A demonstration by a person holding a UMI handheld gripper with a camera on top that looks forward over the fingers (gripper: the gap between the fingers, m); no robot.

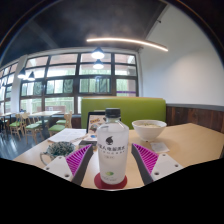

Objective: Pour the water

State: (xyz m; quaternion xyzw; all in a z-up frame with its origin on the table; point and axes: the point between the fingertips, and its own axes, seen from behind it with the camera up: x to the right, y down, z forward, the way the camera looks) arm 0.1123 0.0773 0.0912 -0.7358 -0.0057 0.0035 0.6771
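A clear plastic water bottle [112, 150] with a dark cap and white label stands upright on a red coaster [111, 182] on the wooden bench [190, 140], between my jaws, which sit wide with a gap at either side. A white bowl [149, 129] waits just beyond it. The bottle looks thin-walled, smooth and possibly heavy with water, so I would grip its labelled middle firmly but gently.

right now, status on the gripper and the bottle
Gripper open, fingers either side of water bottle. Bottle upright on red coaster, cap on. White bowl beyond, nothing blocking.
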